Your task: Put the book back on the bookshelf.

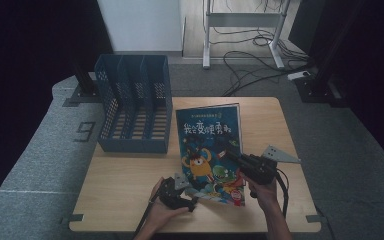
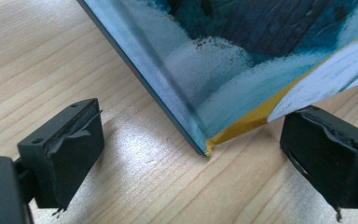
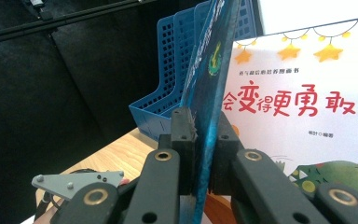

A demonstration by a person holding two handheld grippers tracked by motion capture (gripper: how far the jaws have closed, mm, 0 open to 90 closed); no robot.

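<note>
Hands at the near edge of the bench (image 1: pixel 130 200): our right tool (image 1: pixel 230 156) is clenched on the front cover (image 3: pixel 204 93) of a picture book (image 1: pixel 211 145), lifting it open, while our left tool (image 1: pixel 192 192) waits released, the book's near corner (image 2: pixel 205 148) between its spread jaws but untouched. We judge the opening step under way; next comes steadying that corner. Beyond the tools stands a blue file rack (image 1: pixel 135 107).

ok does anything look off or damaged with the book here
The book isn't flat: its cover is lifted, pinched shut in the right tongs. In the left gripper view its bottom corner looks slightly frayed where it touches the table, between the open left tongs.
</note>
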